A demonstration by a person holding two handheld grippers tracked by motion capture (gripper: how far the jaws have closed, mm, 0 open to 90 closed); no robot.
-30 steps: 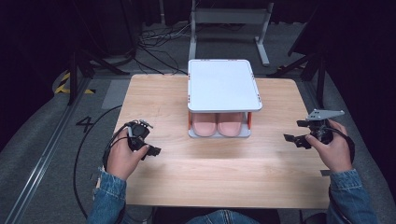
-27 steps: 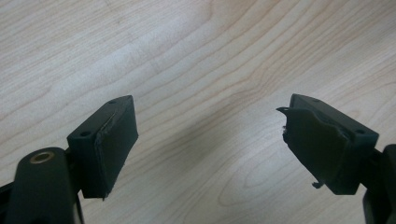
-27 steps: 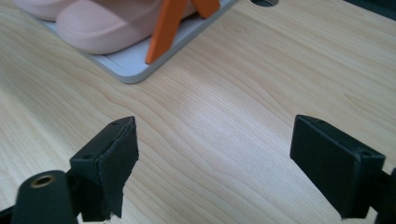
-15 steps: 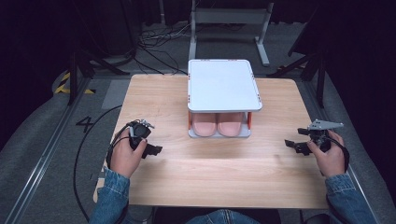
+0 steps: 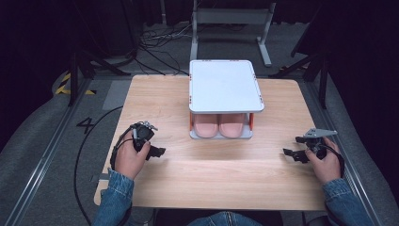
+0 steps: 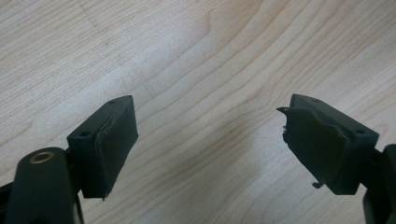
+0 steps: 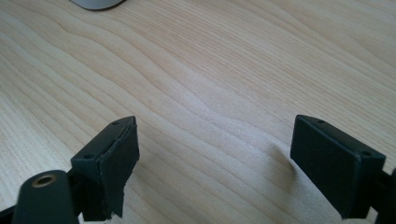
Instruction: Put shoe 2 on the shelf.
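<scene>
A white two-level rack [image 5: 225, 85] stands at the table's middle back, with a pair of pink slippers [image 5: 219, 125] on its lower shelf. My left gripper [image 5: 151, 151] is held low over the wood at the front left, well apart from the rack. In the left gripper view its jaws [image 6: 205, 149] stand wide apart, bare wood between them. My right gripper [image 5: 292, 154] hovers at the front right, pointing toward the centre. Its jaws [image 7: 233, 172] are also spread wide with nothing between them.
The wooden table [image 5: 221, 183] is bare in front of the rack. A grey rounded edge [image 7: 95, 3] shows at the top of the right gripper view. Cables and metal stands [image 5: 155, 42] lie on the dark floor behind the table.
My right gripper has come down and back toward the table's front right. The left gripper has barely shifted. Both stay open.
</scene>
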